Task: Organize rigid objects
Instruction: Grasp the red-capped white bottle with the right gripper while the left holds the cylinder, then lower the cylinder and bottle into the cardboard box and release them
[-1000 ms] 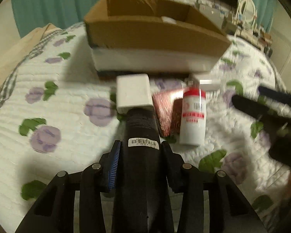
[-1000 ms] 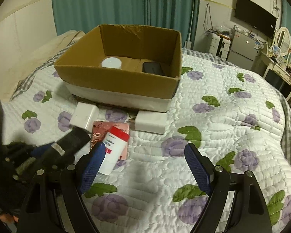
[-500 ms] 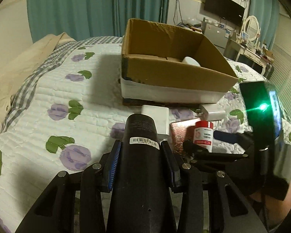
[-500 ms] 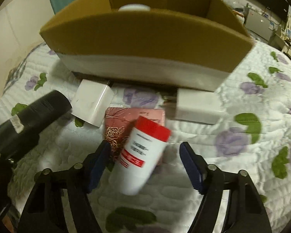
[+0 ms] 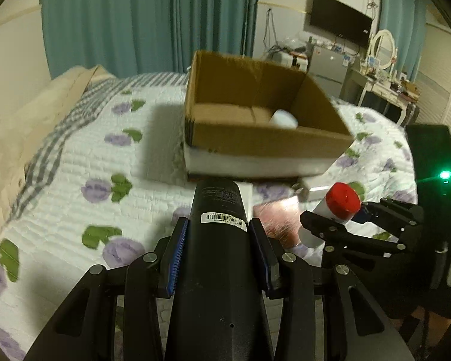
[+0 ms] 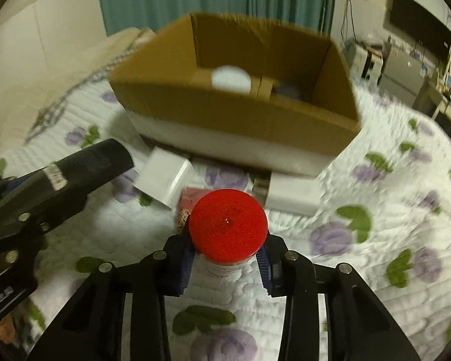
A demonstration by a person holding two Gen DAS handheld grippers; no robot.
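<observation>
A: Carrying, I'd say, on both sides. Leftmost, the left gripper [image 5: 219, 234] has its fingers pinching a black cylinder [image 5: 218, 210] along its length, lifted above the quilted bed [image 5: 75, 162] and pointing at the cardboard box [image 5: 255, 138].

B: And to the right?

A: The right gripper [image 6: 227, 258] has its fingers clamped on a white bottle with a red cap [image 6: 228, 225], also raised off the bed, cap toward the box. Below, a white block [image 6: 165, 180], a pink packet [image 6: 189, 195] and a second white block [image 6: 294, 195] lie just in front of the box.

B: Next move?

A: Probably lifting both over the near wall and letting go inside, clear of the white round item [image 6: 231, 78] already there. The frames are blurred, so finer detail is uncertain.
</observation>
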